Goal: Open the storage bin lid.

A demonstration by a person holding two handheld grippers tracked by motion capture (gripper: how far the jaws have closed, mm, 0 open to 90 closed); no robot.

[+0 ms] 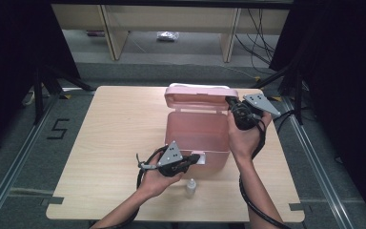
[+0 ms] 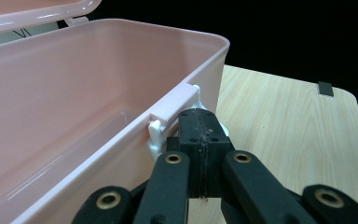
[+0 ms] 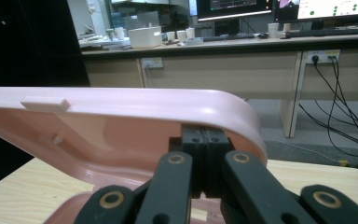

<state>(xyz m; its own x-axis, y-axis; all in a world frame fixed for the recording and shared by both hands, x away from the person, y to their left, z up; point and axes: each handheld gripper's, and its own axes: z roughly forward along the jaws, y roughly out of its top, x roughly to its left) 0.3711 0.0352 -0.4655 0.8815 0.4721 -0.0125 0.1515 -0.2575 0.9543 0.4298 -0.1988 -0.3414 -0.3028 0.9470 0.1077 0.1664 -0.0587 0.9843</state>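
Left hand-held gripper (image 2: 204,140) clenched at box (image 2: 98,93) latch; right hand-held gripper (image 3: 204,154) clenched under lid (image 3: 121,112), tips hidden.

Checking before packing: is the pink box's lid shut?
No, the lid stands raised behind the pink box, whose inside shows in the high view.

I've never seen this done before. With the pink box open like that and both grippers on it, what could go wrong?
The right gripper, shut, props the raised lid; if it slips, the lid may drop. The left gripper, shut, presses the white latch, so the light pink box might slide or tip. The small bottle close by could get knocked over.
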